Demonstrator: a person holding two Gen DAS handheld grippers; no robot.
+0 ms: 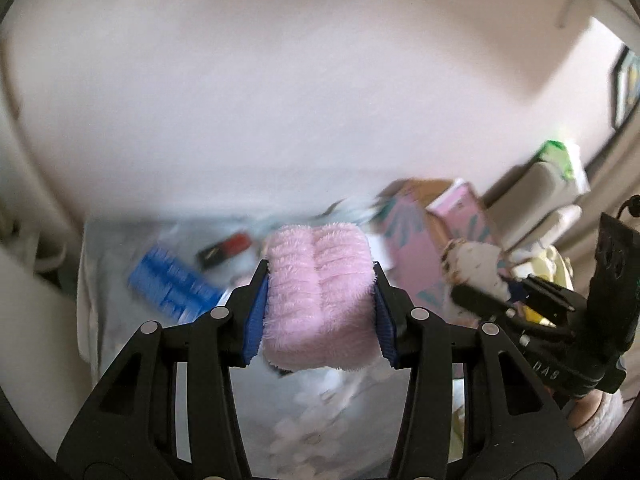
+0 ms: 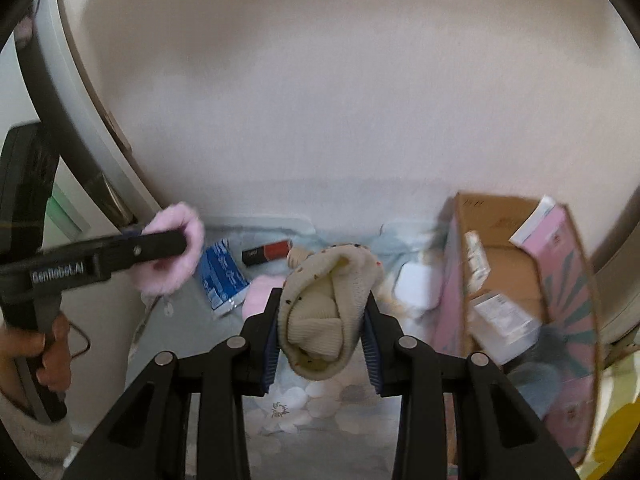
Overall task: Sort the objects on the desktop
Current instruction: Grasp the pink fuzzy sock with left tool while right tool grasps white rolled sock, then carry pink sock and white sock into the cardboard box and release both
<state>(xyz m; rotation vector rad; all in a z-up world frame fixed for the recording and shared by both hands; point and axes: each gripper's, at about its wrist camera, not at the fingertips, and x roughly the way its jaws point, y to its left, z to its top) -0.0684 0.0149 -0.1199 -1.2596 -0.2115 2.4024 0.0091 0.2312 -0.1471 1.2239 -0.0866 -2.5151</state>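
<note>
My left gripper [image 1: 319, 286] is shut on a fluffy pink sock roll [image 1: 319, 296], held above the table. It also shows in the right wrist view [image 2: 176, 250], at the left, pink roll [image 2: 188, 224] between its fingers. My right gripper [image 2: 322, 320] is shut on a cream speckled sock roll [image 2: 324, 312], held above the table. In the left wrist view that gripper [image 1: 480, 288] is at the right with the cream roll [image 1: 472, 260].
A pink cardboard box [image 2: 560, 280] with small packages stands open at the right. On the floral tablecloth [image 2: 312, 408] lie a blue packet [image 2: 222, 276], a red-and-black lipstick [image 2: 266, 256], a white case [image 2: 414, 286] and a pink item [image 2: 256, 296]. A white wall is behind.
</note>
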